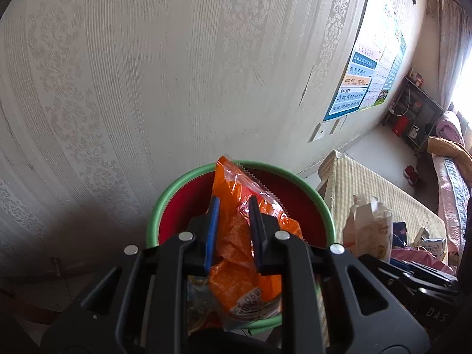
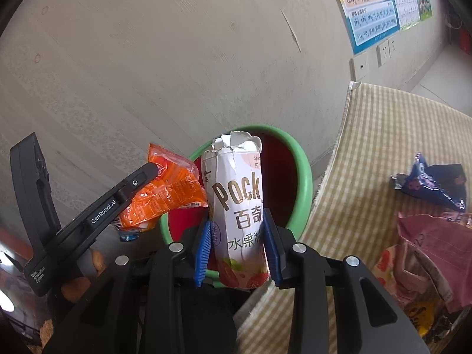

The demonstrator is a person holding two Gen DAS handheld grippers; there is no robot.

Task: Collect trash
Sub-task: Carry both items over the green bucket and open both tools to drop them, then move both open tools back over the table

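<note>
A round bin with a green rim and a red inside stands by the wall, just past both grippers. My left gripper is shut on a crumpled orange snack wrapper, which hangs over the bin's near left rim. My right gripper is shut on a torn white Pocky box, held upright in front of the bin's opening with both blue pads against its sides. The bin's bottom is hidden behind the two items.
To the right is a table under a yellow checked cloth bearing a blue wrapper, a pink bag and more packets. A patterned wall with a poster and sockets rises close behind the bin.
</note>
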